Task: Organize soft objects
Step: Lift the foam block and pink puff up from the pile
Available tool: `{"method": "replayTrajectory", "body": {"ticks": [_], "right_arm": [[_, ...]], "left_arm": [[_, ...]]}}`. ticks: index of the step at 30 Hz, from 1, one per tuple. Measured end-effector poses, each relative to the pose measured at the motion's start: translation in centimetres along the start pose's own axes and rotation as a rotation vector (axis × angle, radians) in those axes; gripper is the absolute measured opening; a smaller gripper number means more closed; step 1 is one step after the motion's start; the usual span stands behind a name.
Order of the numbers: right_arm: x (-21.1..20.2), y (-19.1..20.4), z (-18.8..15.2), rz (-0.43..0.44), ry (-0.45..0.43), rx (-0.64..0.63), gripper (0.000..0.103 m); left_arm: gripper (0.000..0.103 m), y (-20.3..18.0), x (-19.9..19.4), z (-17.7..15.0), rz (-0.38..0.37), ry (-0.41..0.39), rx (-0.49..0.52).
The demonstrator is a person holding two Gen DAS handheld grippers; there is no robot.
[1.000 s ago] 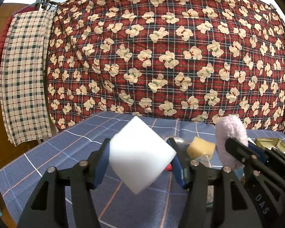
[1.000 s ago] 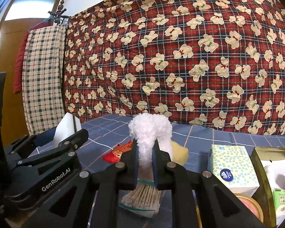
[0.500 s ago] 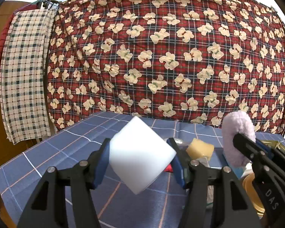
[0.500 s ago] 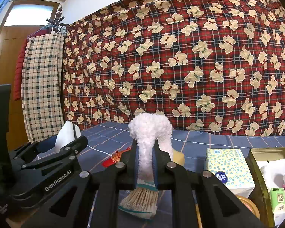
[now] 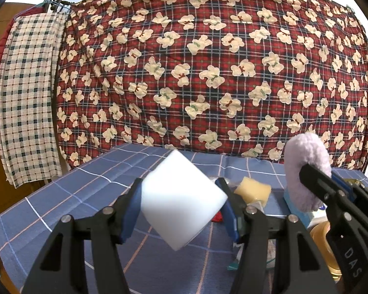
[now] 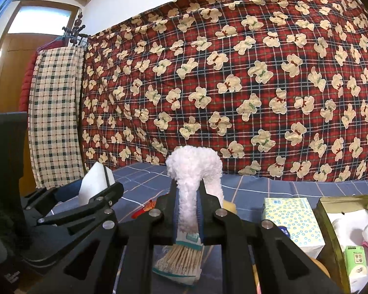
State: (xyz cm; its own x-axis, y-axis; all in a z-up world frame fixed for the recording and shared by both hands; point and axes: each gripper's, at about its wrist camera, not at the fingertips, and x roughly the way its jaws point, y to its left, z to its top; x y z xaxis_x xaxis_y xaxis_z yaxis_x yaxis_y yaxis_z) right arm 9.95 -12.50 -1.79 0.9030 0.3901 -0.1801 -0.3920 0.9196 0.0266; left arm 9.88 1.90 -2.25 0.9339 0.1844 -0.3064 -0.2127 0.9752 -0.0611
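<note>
Left tool (image 5: 181, 208) clamps a white foam block (image 5: 181, 203): clean cube, sharp edges, matte faces, turned so one corner points up and another down. Blue pads press its two side faces; the block is held in the air above the counter (image 5: 73, 196), not touching it. In the right wrist view the same block (image 6: 95, 183) shows as a white wedge between the left tool's black fingers at frame left.

Right tool (image 6: 187, 210) is nearly closed on a fluffy white cloth (image 6: 193, 171): shaggy pile, pinched thin between the pads, mushrooming out above the fingertips. From the left wrist it reads pale lilac (image 5: 306, 169), standing up at frame right, also off the counter.

Counter is covered in blue check cloth. Lying on it: a yellow sponge (image 5: 254, 191) just right of the left tool, a red item (image 6: 144, 209) partly hidden behind the tools, a bundle of pale sticks in a clear wrapper (image 6: 181, 257) under the right tool, a dotted tissue box (image 6: 292, 223), then a gold tin (image 6: 323, 210) at far right with white things and a small green pack inside.

Open room: the counter's left half is bare cloth out to its left edge; the right side is crowded. Red plaid bear-print fabric (image 5: 208, 73) hangs along the far edge. Checked cloth (image 5: 27, 98) hangs at left, clear of the counter.
</note>
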Motion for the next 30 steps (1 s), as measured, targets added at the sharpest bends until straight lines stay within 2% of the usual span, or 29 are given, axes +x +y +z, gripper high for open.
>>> {"method": "replayTrajectory", "body": {"ticks": [15,30], "right_arm": [[-0.8,-0.6,0.2,0.001,-0.015,0.011,0.014],[-3.8,-4.0,3.0,-0.052,-0.026,0.027,0.014]], "left_arm": [[0.058,-1.1,-0.7,0.2,-0.016,-0.009,0.015],[0.058,-5.2,-1.7,2.3,-0.103,0.027,0.061]]}}
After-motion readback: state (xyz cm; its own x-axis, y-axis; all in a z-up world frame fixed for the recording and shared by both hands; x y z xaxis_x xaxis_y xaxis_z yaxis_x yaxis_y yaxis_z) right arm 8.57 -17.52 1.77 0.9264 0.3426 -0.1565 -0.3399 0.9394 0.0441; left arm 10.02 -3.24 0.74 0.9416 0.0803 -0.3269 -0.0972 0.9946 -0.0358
